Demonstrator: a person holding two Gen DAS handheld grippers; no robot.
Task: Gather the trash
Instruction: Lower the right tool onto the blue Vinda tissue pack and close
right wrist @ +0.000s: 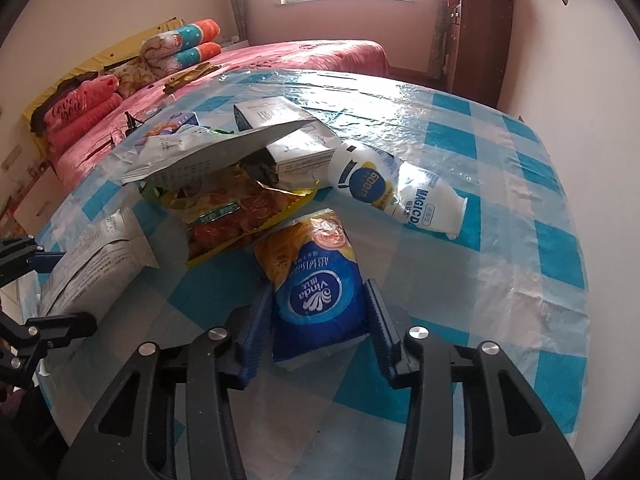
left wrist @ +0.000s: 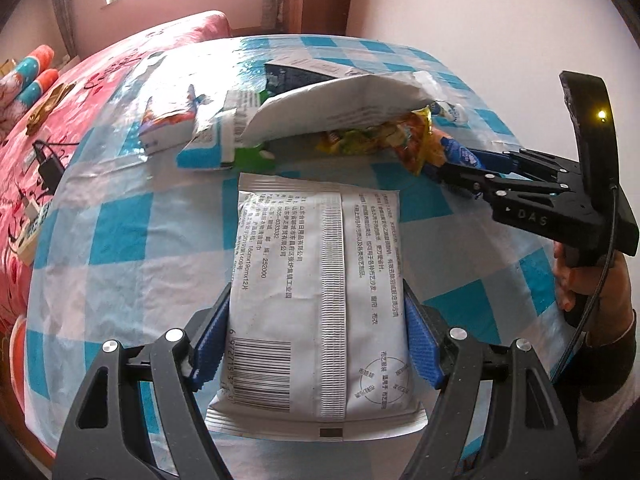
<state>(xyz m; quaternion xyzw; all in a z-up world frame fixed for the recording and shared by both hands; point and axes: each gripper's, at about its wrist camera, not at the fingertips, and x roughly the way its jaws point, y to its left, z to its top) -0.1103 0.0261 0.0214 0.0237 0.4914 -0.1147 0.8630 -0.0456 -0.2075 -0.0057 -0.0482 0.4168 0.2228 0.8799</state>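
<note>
Your left hand-held gripper [left wrist: 316, 344] is clamped on a white pouch [left wrist: 320, 292]: both blue pads press its long edges, the barcode end toward you, the far end reaching out over the checked worktop [left wrist: 120, 240]. Your right hand-held gripper [right wrist: 318, 312] straddles a blue tissue pack [right wrist: 316, 280] that lies on the worktop; its pads look to be touching the pack's sides, though the left side seems to show a sliver of gap, so I cannot tell whether it is gripping. Just beyond the pack lies the rest of the trash: a snack bag [right wrist: 236, 212], a white bottle [right wrist: 396, 196] on its side and a carton [right wrist: 288, 140] under a grey sheet [right wrist: 216, 156].
</note>
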